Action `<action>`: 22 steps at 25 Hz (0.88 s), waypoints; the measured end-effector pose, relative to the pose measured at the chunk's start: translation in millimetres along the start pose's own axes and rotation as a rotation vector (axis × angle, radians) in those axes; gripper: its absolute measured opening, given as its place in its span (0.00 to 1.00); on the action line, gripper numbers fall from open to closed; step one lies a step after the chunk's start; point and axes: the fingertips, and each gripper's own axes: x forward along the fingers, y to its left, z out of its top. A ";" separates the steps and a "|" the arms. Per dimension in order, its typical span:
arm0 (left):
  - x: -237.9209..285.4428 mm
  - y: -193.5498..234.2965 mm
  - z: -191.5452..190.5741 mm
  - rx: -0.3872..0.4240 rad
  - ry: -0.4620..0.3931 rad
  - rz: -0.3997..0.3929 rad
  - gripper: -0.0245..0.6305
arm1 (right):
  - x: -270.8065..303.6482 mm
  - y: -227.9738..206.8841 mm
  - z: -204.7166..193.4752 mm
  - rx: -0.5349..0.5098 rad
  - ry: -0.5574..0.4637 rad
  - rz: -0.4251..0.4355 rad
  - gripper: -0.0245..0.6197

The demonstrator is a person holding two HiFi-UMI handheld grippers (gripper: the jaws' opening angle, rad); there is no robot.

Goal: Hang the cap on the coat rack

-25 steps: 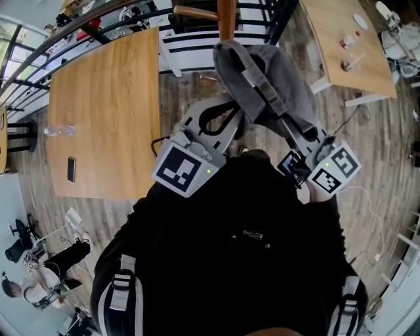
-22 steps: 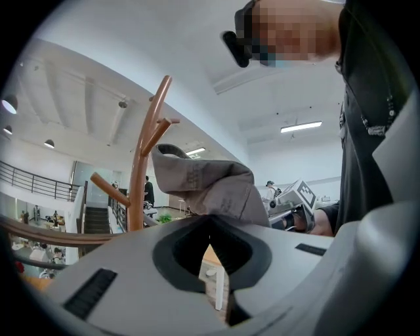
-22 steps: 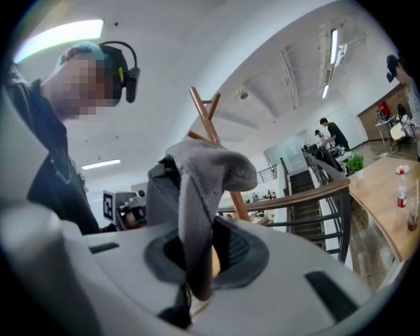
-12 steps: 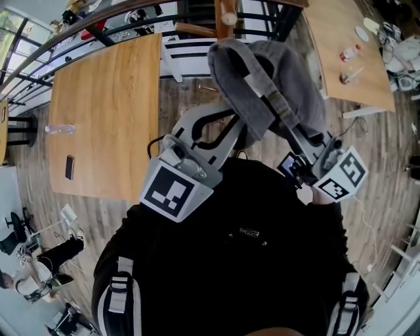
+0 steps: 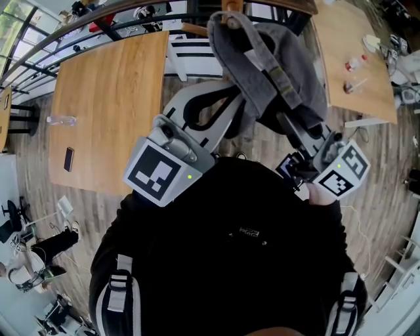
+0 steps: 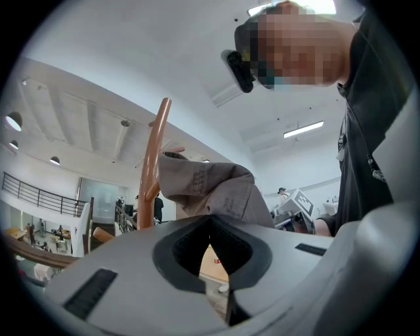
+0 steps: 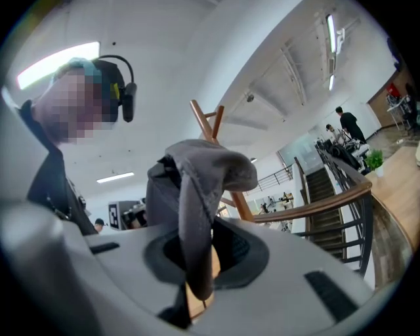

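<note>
The grey cap point(image 5: 269, 62) is held high in front of me, its crown close to the top of the wooden coat rack pole point(image 5: 231, 5). My right gripper point(image 5: 283, 119) is shut on the cap's edge; in the right gripper view a fold of the cap point(image 7: 197, 197) runs down between the jaws, with the coat rack point(image 7: 220, 157) just behind it. My left gripper point(image 5: 237, 110) reaches up under the cap with its jaws shut and nothing between them. In the left gripper view the cap point(image 6: 210, 187) hangs just beyond the jaws, beside the coat rack pole point(image 6: 152, 164).
A wooden table point(image 5: 105, 85) stands at the left with a phone point(image 5: 69, 159) and a plastic bottle point(image 5: 62, 121) on it. A second table point(image 5: 341, 59) at the upper right carries small bottles. A curved railing point(image 5: 59, 33) runs along the top left.
Both grippers have risen and pushed forward with the cap, bringing it closer to the top of the coat rack pole. The left gripper has swung outward to the left.
</note>
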 end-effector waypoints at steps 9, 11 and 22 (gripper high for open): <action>8.5 20.5 -17.2 -0.061 0.004 0.038 0.05 | 13.7 -17.0 -12.9 0.081 0.049 -0.039 0.09; 16.4 29.3 -20.8 -0.065 -0.009 0.055 0.05 | 18.8 -27.2 -14.8 0.099 0.058 -0.051 0.09; 40.7 64.5 -38.9 -0.081 -0.011 0.118 0.05 | 47.2 -64.5 -22.3 0.067 0.098 -0.086 0.09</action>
